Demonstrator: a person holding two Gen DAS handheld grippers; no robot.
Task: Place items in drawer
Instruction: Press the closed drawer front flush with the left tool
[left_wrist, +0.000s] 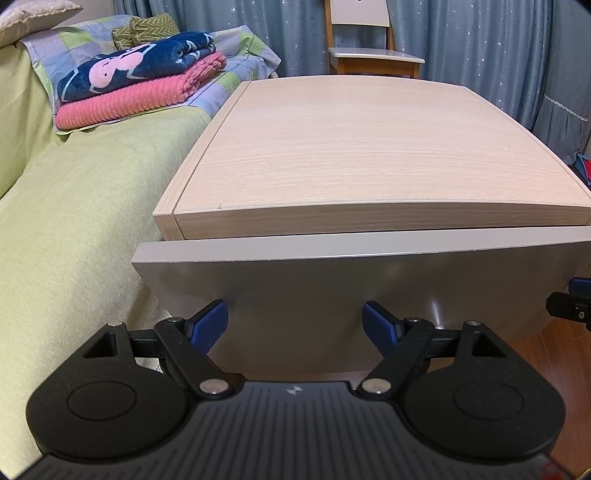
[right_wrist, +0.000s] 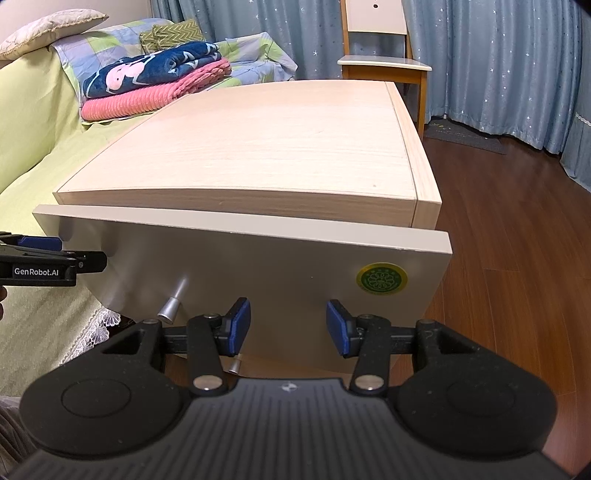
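Bedroom, nightstand (right_wrist: 258, 147) standing beside bed (left_wrist: 74, 221). Drawer (right_wrist: 258, 258) barely cracking open, knob (right_wrist: 169, 308) ungrasped. Folded blankets (left_wrist: 140, 85) lying on bed, untouched. Both my tools, left tool (left_wrist: 293, 325) and right tool (right_wrist: 288, 326), hovering spread, holding nothing. Task barely starting.

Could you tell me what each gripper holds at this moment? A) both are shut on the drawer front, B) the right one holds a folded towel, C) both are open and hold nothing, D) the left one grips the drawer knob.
C: the left gripper and the right gripper both show spread blue pads with only the grey drawer front beyond them, and the knob is ungrasped.
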